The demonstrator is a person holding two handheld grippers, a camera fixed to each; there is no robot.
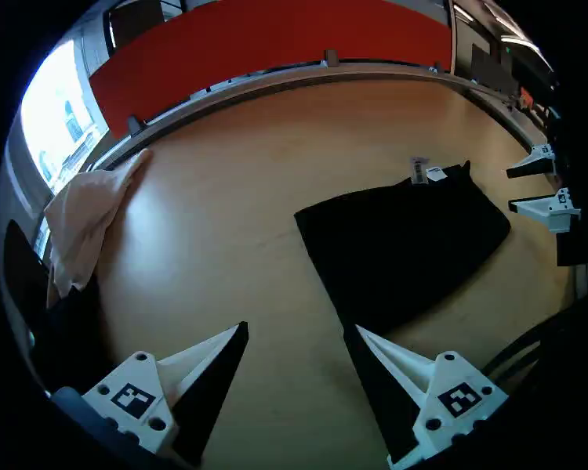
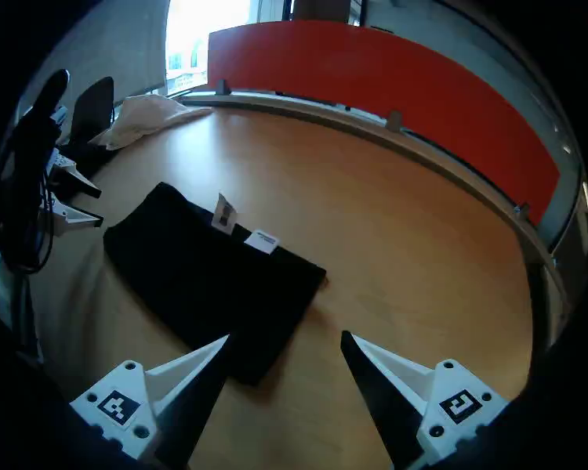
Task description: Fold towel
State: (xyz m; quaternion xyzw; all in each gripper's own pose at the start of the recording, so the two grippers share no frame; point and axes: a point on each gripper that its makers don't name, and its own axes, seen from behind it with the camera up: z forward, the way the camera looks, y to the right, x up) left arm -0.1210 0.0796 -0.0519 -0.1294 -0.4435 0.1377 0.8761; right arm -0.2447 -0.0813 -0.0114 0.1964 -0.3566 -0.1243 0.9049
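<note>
At opposite towel ends, left gripper and right gripper hover spread, empty; pinching corners likely comes next.

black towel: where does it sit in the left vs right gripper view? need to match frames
Left gripper view: the black towel lies right of centre on the wooden table, with white tags at its far edge.
Right gripper view: the black towel lies left of centre, with the tags on its upper edge.
Shared landmark: the red partition along the table's far edge.
</note>
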